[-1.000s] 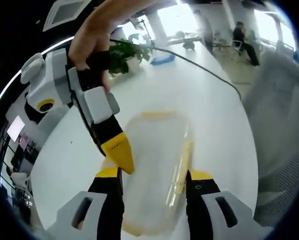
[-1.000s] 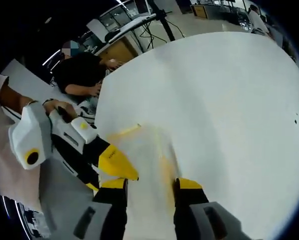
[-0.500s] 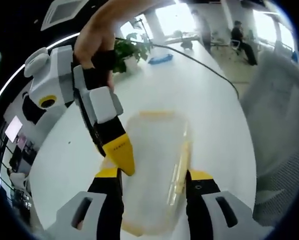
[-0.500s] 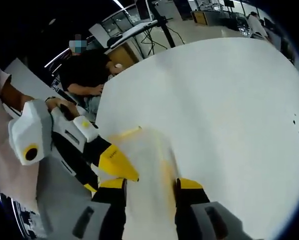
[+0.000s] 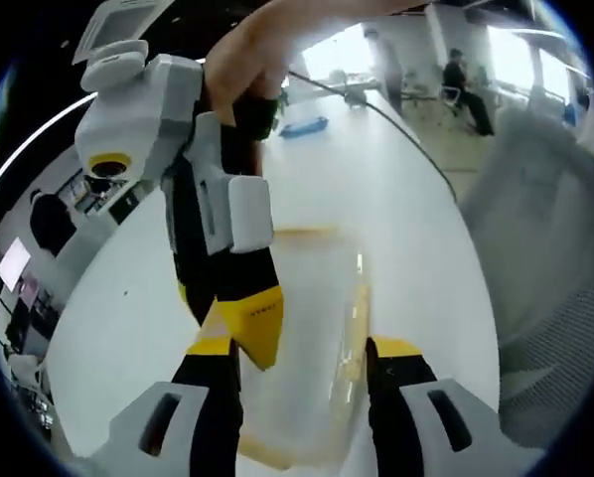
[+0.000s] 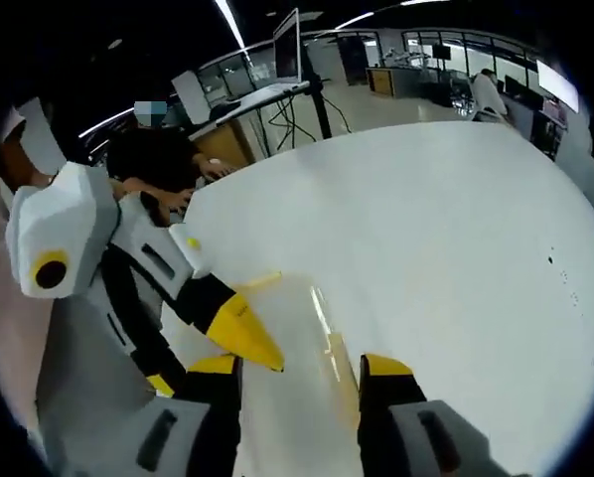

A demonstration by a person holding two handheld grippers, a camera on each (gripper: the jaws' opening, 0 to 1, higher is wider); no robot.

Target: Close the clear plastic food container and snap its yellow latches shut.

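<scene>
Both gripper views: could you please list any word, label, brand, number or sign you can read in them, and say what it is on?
None can be read.
Yellow tip of the right hand-held gripper: faint dark marks, too blurred to read.
Clear plastic food container and its yellow latches: no print shows.
White table: dark specks, no text.
Monitor in the background: too small to tell.

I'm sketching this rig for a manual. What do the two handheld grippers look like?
Both match: the left gripper and right gripper have black jaws with yellow tips set in grey-white housings. The right gripper's white body carries a yellow-ringed round part, and a bare hand grips its black handle.
</scene>
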